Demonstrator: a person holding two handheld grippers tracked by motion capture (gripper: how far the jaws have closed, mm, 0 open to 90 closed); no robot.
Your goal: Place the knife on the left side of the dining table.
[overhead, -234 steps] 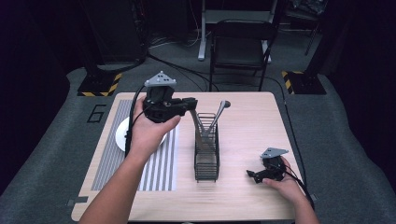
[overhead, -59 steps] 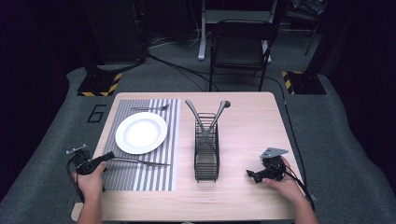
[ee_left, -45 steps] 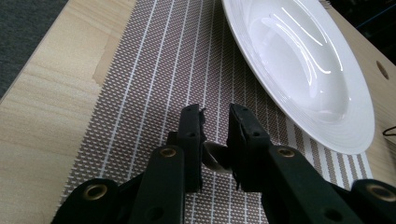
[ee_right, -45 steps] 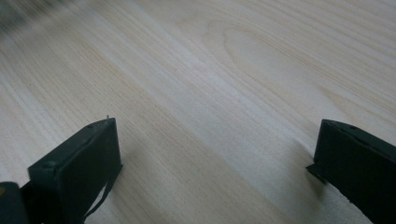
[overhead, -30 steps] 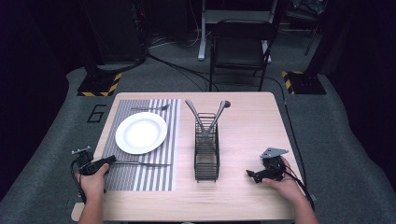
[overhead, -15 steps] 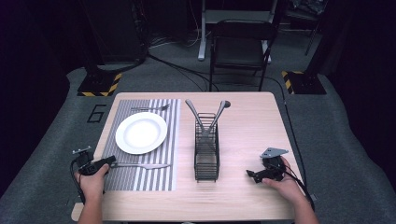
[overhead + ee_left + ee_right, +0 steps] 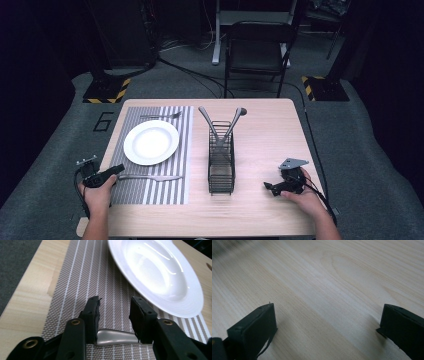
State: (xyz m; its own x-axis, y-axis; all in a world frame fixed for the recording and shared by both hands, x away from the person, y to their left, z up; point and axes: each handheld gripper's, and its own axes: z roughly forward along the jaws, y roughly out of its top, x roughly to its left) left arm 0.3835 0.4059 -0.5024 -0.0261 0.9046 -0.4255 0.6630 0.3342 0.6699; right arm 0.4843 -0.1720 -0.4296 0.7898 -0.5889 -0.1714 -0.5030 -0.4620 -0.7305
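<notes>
A silver knife (image 7: pixel 150 177) lies flat on the striped placemat (image 7: pixel 150 196), just in front of the white plate (image 7: pixel 151 142). My left gripper (image 7: pixel 116 172) sits at the mat's left edge and points right along the knife. In the left gripper view its jaws (image 7: pixel 115 302) stand narrowly apart, and the knife handle (image 7: pixel 116 337) spans the gap deep between them, touching both. The plate (image 7: pixel 155 272) lies beyond them. My right gripper (image 7: pixel 268 186) rests on bare wood at the front right, open, with nothing between its fingers (image 7: pixel 327 312).
A black wire rack (image 7: pixel 221 165) stands mid-table holding two utensils (image 7: pixel 210 122). A fork (image 7: pixel 160 116) lies on the mat behind the plate. A chair (image 7: pixel 255 50) stands beyond the table's far edge.
Since 7.8 s ago my left hand came down from above the plate to the mat's left edge, where the knife now lies. Over the last second nothing moved. The right gripper has stayed put.
</notes>
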